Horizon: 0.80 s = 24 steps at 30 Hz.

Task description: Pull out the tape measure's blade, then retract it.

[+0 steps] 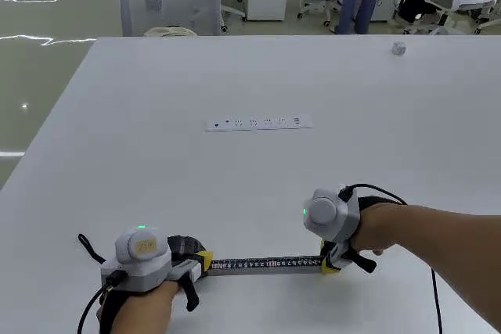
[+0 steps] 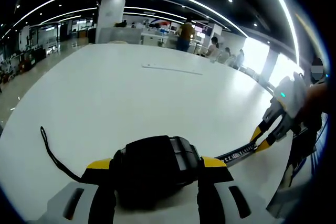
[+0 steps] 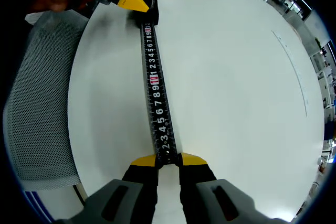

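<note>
Left gripper [image 2: 157, 163] has its yellow-tipped jaws clamped on both sides of the black tape measure case [image 2: 155, 158]. The case sits on the white table [image 1: 235, 185] at the near edge, lower left in the head view. A black wrist strap [image 2: 52, 153] trails from the case across the tabletop, off to its left in the left gripper view.

The blade [image 3: 155, 93] is out of the case and runs flat, just above or on the table, straight over to the right gripper [image 3: 167, 158]. Black face with white numerals; the low numbers are at the right gripper end, with a red mark about midway along. The right gripper's jaws are pressed together on the blade's free end, with the yellow tips meeting either side of the strip. Whether the end hook is inside the pinch cannot be told.

In the head view the two grippers are well apart along the near edge of the table, left one lower left, right one lower right, with the blade stretched between them. A bare forearm comes in from the right behind the right gripper, and a black cable loops off it.

Further up the table, near the centre, a white socket strip [image 1: 258, 123] lies flush with the surface. A small grey object [image 1: 398, 48] sits near the far right edge, too small to identify. A grey mesh chair [image 3: 42, 103] is beside the table edge in the right gripper view. Office chairs and people are beyond the far side of the table.
</note>
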### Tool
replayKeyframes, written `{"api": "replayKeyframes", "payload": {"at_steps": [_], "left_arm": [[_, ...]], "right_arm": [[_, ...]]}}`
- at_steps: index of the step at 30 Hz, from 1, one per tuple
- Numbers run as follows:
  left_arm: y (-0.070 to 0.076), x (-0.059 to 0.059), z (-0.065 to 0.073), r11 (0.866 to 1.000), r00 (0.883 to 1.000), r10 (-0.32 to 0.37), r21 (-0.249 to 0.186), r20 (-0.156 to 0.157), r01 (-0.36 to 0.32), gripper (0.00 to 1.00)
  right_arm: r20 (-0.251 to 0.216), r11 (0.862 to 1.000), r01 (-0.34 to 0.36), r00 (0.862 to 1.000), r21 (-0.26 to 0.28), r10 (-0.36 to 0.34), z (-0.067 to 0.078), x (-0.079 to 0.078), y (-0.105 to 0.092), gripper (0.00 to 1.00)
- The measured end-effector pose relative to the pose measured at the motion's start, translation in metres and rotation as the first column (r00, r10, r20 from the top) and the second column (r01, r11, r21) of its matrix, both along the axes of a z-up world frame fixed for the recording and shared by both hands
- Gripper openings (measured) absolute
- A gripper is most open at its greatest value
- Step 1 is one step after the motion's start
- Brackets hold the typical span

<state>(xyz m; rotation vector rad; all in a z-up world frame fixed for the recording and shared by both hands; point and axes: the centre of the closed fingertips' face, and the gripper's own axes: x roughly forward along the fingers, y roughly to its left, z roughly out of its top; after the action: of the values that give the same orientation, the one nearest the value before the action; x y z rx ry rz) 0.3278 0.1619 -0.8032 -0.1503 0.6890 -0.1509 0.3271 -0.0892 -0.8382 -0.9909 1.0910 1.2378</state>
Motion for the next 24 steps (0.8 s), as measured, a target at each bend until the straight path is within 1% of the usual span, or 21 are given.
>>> {"api": "replayKeyframes", "payload": {"at_steps": [4, 24], "left_arm": [[0.0001, -0.0002, 0.0005, 1.0, 1.0, 0.001, 0.001, 0.005, -0.001, 0.59], [-0.001, -0.0001, 0.0009, 1.0, 1.0, 0.001, 0.001, 0.003, -0.001, 0.6]], "right_arm": [[0.004, 1.0, -0.005, 1.0, -0.003, 0.005, -0.0001, -0.0007, 0.003, 0.15], [-0.001, 1.0, 0.005, 1.0, -0.001, -0.005, -0.0008, -0.0003, 0.0109, 0.15]]}}
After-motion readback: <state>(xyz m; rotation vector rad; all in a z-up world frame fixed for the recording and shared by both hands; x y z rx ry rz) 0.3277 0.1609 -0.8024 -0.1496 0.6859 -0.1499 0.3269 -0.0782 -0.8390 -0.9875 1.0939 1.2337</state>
